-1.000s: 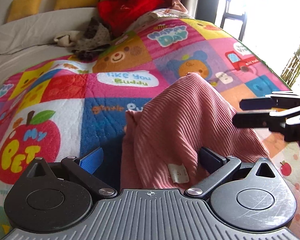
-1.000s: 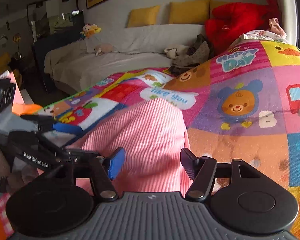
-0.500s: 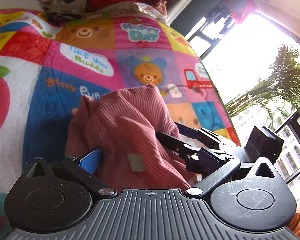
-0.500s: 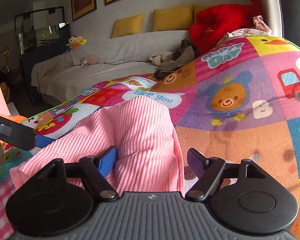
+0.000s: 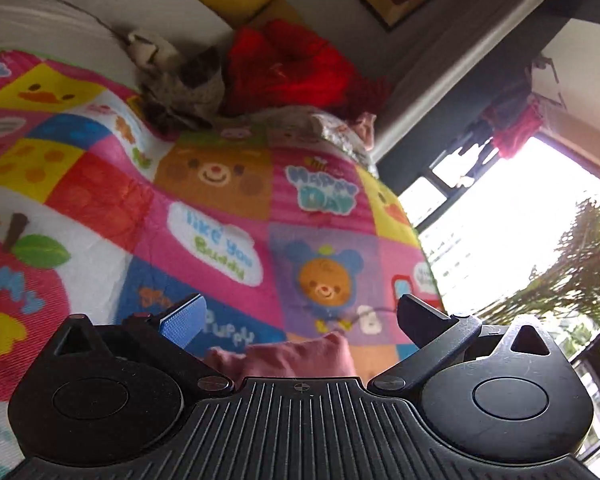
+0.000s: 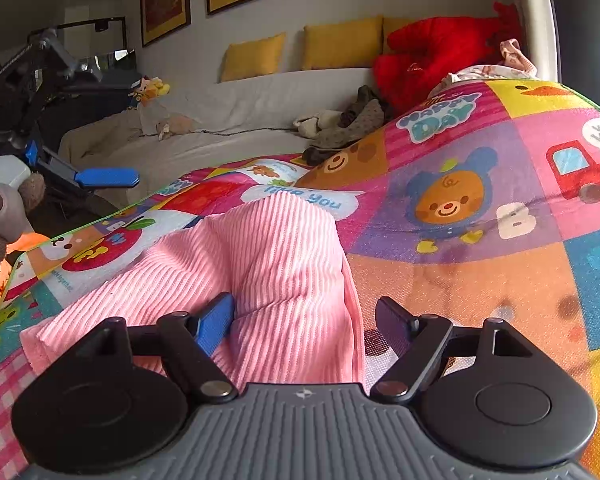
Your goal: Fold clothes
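A pink ribbed garment (image 6: 256,280) lies bunched on a colourful cartoon play mat (image 6: 480,280). My right gripper (image 6: 304,322) is open, low over the garment's near edge, with cloth lying between its jaws. My left gripper (image 5: 300,316) is open and empty, lifted and tilted up; only the garment's top (image 5: 296,356) shows just above its body. In the right wrist view the left gripper (image 6: 100,178) hangs in the air at far left, off the mat's left edge and apart from the garment.
A pile of red clothes (image 6: 432,56) and grey-brown clothes (image 6: 348,124) sits at the mat's far end. A white sofa (image 6: 240,120) with yellow cushions (image 6: 342,48) runs behind. A bright window (image 5: 520,240) is to the right.
My left gripper has lifted off the garment and swung away to the left, tilting upward. My right gripper has stayed open over the garment's near edge.
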Tool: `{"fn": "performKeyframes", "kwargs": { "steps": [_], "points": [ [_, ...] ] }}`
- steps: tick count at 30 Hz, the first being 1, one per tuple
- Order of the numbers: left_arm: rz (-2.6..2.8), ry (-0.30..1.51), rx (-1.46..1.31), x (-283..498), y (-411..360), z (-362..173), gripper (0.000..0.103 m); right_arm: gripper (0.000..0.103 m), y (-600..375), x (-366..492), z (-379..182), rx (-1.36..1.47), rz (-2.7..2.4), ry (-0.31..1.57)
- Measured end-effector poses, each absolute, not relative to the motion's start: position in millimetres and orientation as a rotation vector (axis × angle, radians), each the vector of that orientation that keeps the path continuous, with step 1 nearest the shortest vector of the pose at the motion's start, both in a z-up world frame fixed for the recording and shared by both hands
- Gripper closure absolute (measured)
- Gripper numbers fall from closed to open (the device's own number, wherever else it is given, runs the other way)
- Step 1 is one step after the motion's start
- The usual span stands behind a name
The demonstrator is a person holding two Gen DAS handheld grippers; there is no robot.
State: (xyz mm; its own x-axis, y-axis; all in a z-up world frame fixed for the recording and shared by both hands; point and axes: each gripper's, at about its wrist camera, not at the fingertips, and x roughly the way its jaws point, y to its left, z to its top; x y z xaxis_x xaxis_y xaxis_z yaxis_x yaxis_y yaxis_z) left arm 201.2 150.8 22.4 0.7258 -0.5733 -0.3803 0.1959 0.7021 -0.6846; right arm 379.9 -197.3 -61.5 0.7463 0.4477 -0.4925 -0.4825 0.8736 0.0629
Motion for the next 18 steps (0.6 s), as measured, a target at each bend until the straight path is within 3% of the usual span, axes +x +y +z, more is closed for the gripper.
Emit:
{"fn": "performKeyframes", "kwargs": {
  "steps": [7,18],
  "points": [
    [-0.559,0.801,-0.599,166.4,141.7,-26.8,0.000,0.025,-202.6,365.8,-36.4,-0.119,0.513,0.491],
    [-1.012,0.875,-0.494,108.6,27.6,-19.5,0.000,0.023,-220.6,346.7,24.3,-0.220,0.446,0.379]
  ]
}}
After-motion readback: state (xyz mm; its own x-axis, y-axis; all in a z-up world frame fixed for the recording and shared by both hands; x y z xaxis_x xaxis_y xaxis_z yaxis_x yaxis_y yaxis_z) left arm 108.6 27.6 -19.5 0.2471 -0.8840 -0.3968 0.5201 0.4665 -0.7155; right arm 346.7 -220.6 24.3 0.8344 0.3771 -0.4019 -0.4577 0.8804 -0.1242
